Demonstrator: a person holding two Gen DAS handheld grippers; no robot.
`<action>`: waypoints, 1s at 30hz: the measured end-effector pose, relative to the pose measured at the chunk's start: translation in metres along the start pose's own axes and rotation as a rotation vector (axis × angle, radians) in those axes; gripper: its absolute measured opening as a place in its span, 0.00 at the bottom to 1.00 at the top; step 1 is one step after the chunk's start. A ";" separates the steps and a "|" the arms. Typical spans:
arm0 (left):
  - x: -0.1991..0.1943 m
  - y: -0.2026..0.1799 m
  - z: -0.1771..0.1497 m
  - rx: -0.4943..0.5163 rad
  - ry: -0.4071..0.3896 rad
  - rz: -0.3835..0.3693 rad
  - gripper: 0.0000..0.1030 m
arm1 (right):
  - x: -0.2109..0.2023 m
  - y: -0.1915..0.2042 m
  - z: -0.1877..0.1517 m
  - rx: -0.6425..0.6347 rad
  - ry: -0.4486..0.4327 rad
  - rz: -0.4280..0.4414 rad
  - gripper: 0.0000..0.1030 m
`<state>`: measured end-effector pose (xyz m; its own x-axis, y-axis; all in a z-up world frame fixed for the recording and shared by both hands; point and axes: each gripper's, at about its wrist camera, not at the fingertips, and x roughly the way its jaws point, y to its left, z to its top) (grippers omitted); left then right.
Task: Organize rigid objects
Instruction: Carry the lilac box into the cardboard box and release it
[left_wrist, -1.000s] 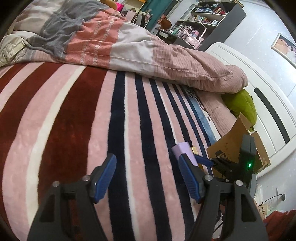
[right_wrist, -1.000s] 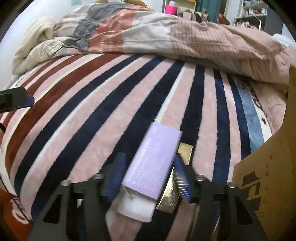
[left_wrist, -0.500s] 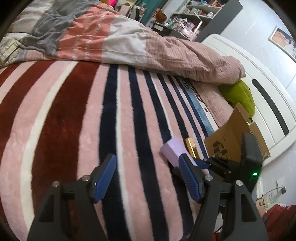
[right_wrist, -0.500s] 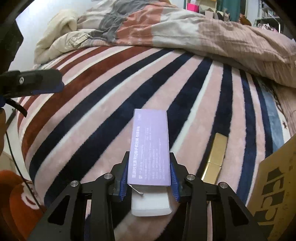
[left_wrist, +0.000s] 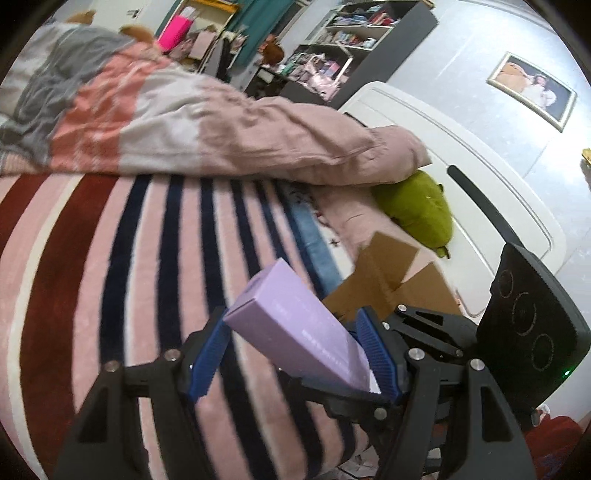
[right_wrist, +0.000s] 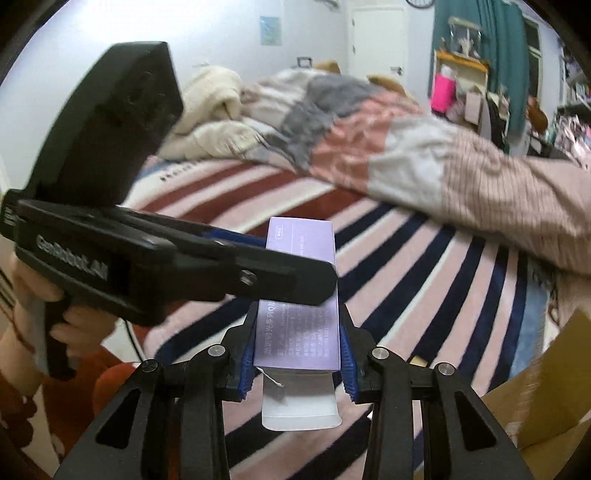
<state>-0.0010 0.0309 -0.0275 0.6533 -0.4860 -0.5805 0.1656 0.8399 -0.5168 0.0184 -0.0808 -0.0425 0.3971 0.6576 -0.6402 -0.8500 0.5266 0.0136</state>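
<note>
Gripping the flat lilac cardboard box by its long sides at lower centre, your right gripper has just closed on it, lifted off the striped blanket, probably for the brown carton. Your left gripper straddles it, jaws apart.

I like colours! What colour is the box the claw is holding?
Light purple box, with a white end sticking out; clearest in the right wrist view.

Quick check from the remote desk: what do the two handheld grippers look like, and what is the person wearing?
Both are black, skeletal plastic frames with silver bolts and ribbed blue pads. The left gripper, seen from the side in the right view, has a pistol-style handle, white "GenRobot.AI" lettering, a black wedge-shaped top housing and a thin black cable. The right gripper carries a housing with three embossed circles and a green light. A red sleeve shows.
</note>
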 end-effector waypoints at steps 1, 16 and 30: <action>0.001 -0.011 0.003 0.013 -0.003 -0.002 0.56 | -0.007 -0.002 0.002 -0.008 -0.012 0.002 0.32; 0.101 -0.143 0.028 0.170 0.151 -0.081 0.49 | -0.112 -0.097 -0.031 0.105 -0.049 -0.114 0.31; 0.177 -0.189 0.019 0.311 0.409 0.046 0.50 | -0.111 -0.152 -0.079 0.259 0.122 -0.222 0.32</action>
<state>0.0978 -0.2094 -0.0205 0.3334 -0.4492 -0.8289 0.3963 0.8645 -0.3092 0.0766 -0.2765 -0.0339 0.5045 0.4512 -0.7361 -0.6255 0.7787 0.0487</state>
